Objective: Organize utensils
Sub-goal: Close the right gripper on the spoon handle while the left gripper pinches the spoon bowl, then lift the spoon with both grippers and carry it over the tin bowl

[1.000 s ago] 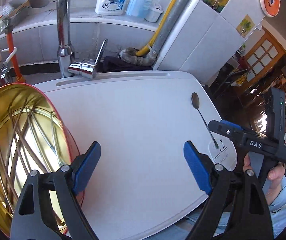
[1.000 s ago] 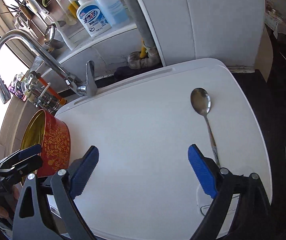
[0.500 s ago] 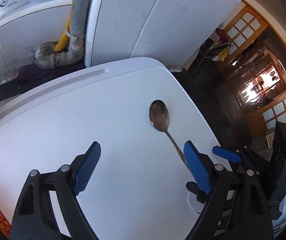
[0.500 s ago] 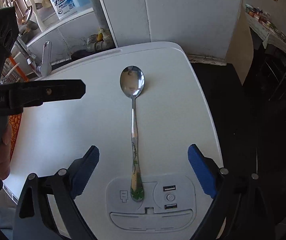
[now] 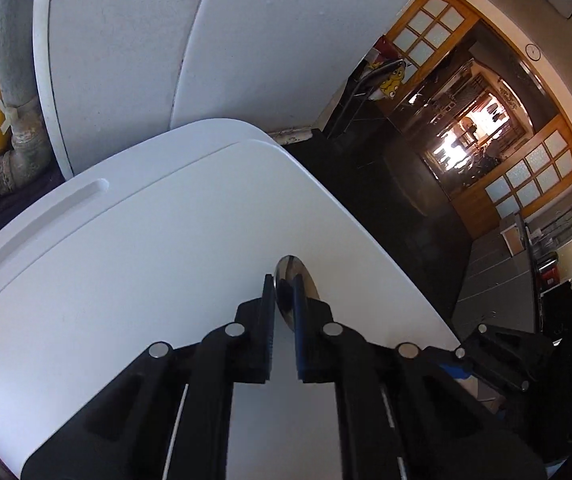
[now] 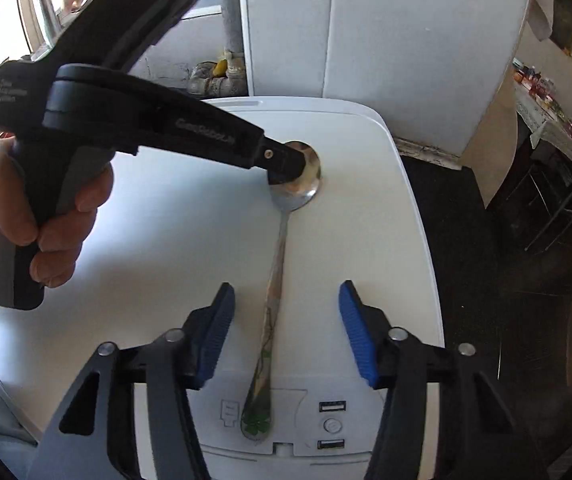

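A metal spoon (image 6: 282, 248) with a green leaf pattern on its handle lies on a white appliance top (image 6: 158, 248), bowl far, handle end near me. My left gripper (image 6: 286, 168) is shut, and its tips rest on the left part of the bowl. In the left wrist view the bowl (image 5: 310, 280) shows past the closed tips of the left gripper (image 5: 284, 286). My right gripper (image 6: 286, 292) straddles the handle. Its jaws are closing, and the blue pads (image 6: 222, 320) stand clear of the handle on both sides.
A small panel with a button and two USB ports (image 6: 331, 424) sits at the near edge, under the spoon's handle end. A hand (image 6: 46, 216) holds the left tool. A white wall (image 6: 385, 20) and a grey pipe (image 5: 10, 60) stand behind. The dark floor (image 6: 505, 280) drops off to the right.
My left gripper swung right from the red and gold tin to the spoon's bowl and shut there. My right gripper lined up over the handle, sank, and its jaws narrowed.
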A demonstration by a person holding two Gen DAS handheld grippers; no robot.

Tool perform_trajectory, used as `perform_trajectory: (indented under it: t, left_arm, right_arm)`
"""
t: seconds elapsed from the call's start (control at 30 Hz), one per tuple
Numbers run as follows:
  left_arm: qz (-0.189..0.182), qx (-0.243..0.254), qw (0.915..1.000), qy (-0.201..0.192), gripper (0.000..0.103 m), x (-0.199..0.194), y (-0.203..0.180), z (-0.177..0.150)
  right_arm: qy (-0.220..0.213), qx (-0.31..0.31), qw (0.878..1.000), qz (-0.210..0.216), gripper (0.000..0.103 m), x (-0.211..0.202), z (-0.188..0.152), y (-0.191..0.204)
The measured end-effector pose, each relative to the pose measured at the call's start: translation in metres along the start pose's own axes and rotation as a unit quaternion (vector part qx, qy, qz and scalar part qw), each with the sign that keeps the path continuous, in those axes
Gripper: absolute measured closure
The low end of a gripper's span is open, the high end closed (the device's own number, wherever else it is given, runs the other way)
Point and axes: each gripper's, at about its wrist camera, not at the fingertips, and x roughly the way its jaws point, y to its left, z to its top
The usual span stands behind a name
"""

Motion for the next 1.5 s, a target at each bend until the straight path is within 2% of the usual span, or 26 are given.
perform_trajectory:
  t: [0.03,0.13,0.33,0.5,0.8,1.0,1.13,1.5]
  left_arm:
    - [-0.013,0.000,0.9999,-0.005,0.099,-0.001,-0.001,-0.002]
    - [-0.006,-0.006,0.9998,-0.017,0.099,-0.009,-0.004,-0.005]
    - [0.001,-0.026,0.9986,-0.046,0.099,-0.039,-0.010,-0.009]
    - [0.042,-0.026,0.9959,-0.076,0.099,-0.071,-0.025,-0.017]
    - [0.093,-0.058,0.9829,-0.148,0.099,-0.153,-0.025,-0.060]
    - [0.129,-0.107,0.9672,-0.191,0.099,-0.205,-0.009,-0.106]
    - [0.157,-0.140,0.9531,-0.218,0.099,-0.244,0.001,-0.142]
    - [0.222,-0.214,0.9017,-0.303,0.099,-0.359,0.040,-0.235]
  right_arm:
    - [0.001,-0.004,1.000,0.007,0.092,0.000,-0.001,0.002]
    - [0.005,0.013,1.000,0.013,0.095,-0.001,0.001,-0.001]
    - [-0.026,0.021,0.999,0.041,0.096,-0.023,0.002,0.002]
    - [-0.046,-0.003,0.997,0.064,0.096,-0.045,0.008,0.019]
    - [-0.064,-0.090,0.988,0.104,0.096,-0.074,0.019,0.076]
    - [-0.073,-0.160,0.975,0.138,0.096,-0.081,0.023,0.126]
    - [-0.079,-0.204,0.962,0.160,0.096,-0.085,0.028,0.167]
    - [-0.105,-0.320,0.920,0.202,0.096,-0.101,0.050,0.298]
